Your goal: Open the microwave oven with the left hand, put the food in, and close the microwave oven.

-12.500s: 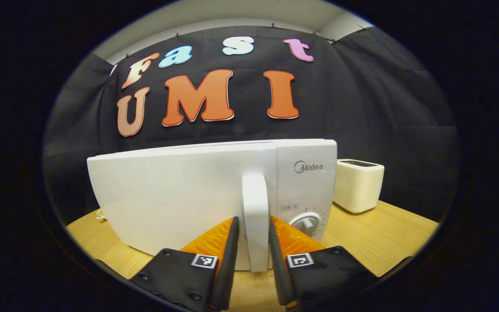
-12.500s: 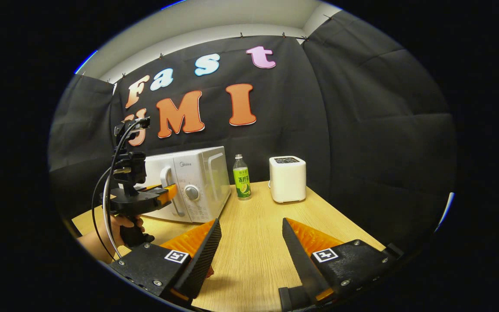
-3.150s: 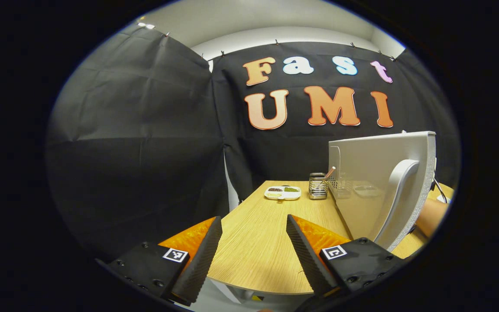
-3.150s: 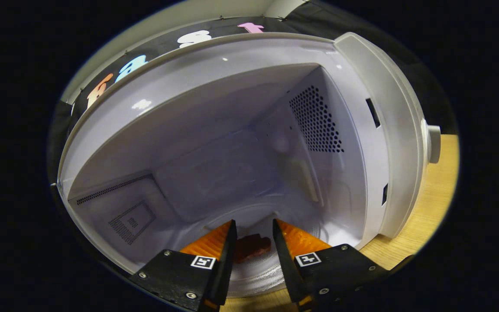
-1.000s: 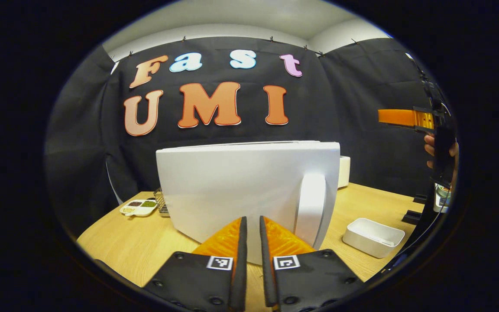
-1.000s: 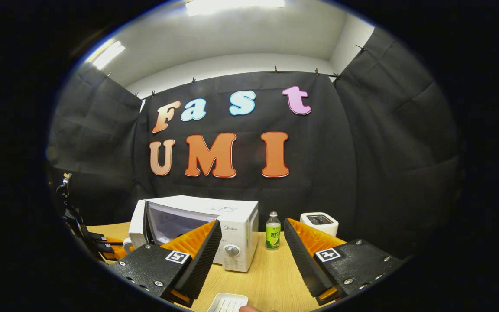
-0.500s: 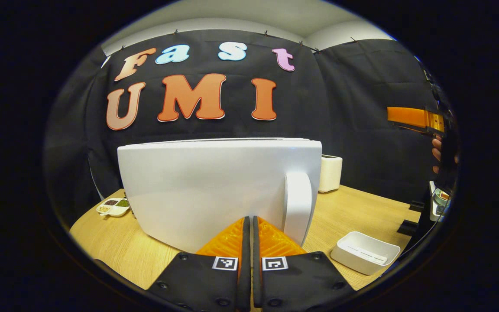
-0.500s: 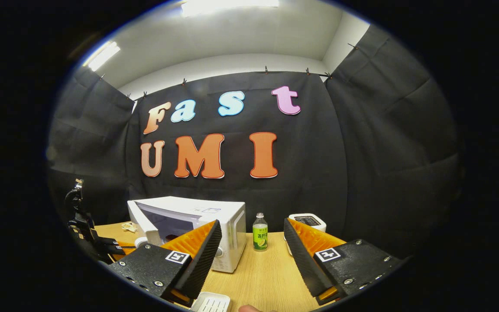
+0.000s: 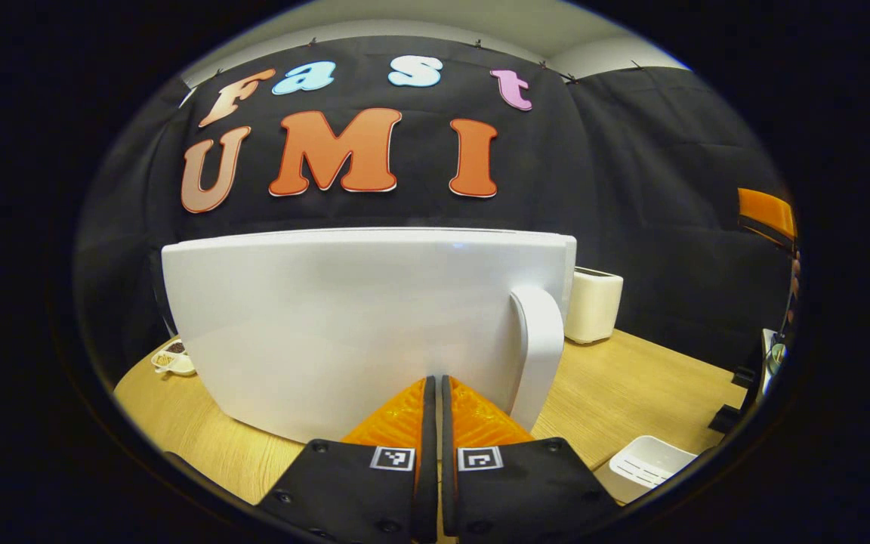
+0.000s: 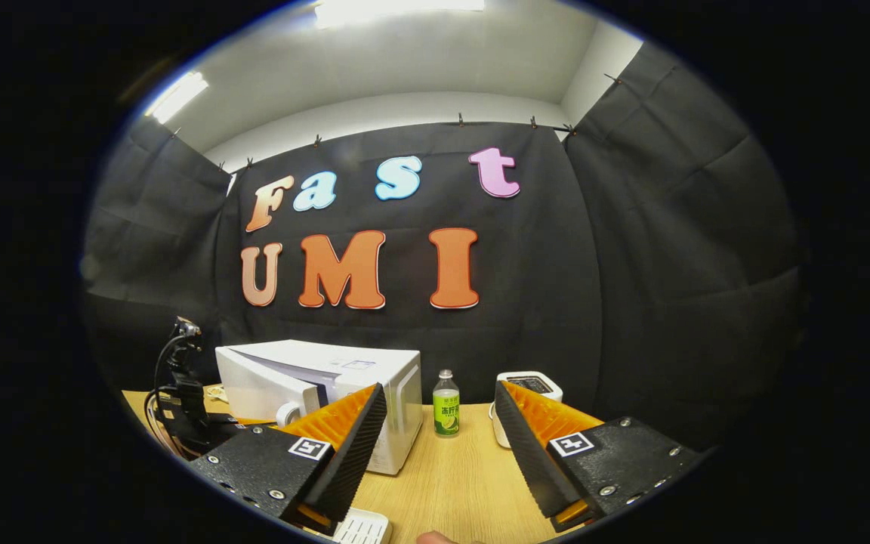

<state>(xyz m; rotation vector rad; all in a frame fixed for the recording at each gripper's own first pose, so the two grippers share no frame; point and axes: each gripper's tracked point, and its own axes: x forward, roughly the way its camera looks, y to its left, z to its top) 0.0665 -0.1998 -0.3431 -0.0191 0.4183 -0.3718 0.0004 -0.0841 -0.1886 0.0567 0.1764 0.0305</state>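
Observation:
The white microwave [image 10: 329, 381] stands on the wooden table [image 10: 458, 476]. Its door [image 9: 344, 317] is swung most of the way in, with a narrow gap left at the handle [image 9: 542, 355] side. My left gripper [image 9: 435, 387] is shut with nothing between its fingers, and its tips rest against the door's outer face just left of the handle. In the right gripper view the left gripper [image 10: 193, 419] sits in front of the door. My right gripper [image 10: 439, 394] hangs open and empty, high above the table's front. The food is hidden behind the door.
A green-labelled bottle [image 10: 446, 414] and a cream toaster [image 10: 529, 384] stand right of the microwave. A white tray [image 9: 650, 467] lies near the table's front edge. A small dish of seasonings [image 9: 172, 361] sits left of the door.
The left gripper has pushed the door farther toward the microwave body, so the opening is now much narrower. The right gripper stays raised and open.

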